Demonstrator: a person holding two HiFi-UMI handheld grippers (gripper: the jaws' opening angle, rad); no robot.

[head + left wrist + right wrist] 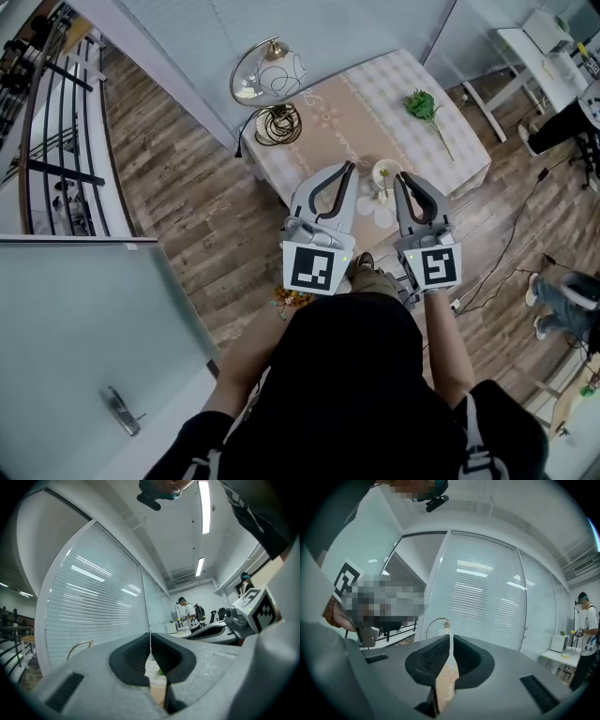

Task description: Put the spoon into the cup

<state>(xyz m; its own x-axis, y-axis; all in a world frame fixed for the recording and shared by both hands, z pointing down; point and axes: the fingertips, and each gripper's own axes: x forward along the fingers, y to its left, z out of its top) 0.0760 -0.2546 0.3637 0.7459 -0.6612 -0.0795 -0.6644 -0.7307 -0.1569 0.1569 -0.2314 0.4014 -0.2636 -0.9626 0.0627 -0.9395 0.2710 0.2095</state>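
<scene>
A small white cup point(384, 172) stands near the front edge of the table point(328, 131), which has a beige cloth. A thin gold-coloured spoon point(382, 181) seems to lie at or in the cup; it is too small to tell which. My left gripper point(351, 167) point(150, 637) is held just left of the cup, jaws together and empty. At the cup's right, my right gripper point(401, 175) point(450, 638) is also shut, holding nothing. Both gripper views look out level at the room, and neither shows the cup.
A glass-shade lamp point(269, 80) point(440, 623) stands at the table's back left and a green sprig point(422, 103) at its right. Blinds and a glass wall lie behind. A railing point(47, 112) is at left, a glass door point(94, 347) near left, a white desk point(539, 47) and a seated person's feet point(562, 295) at right.
</scene>
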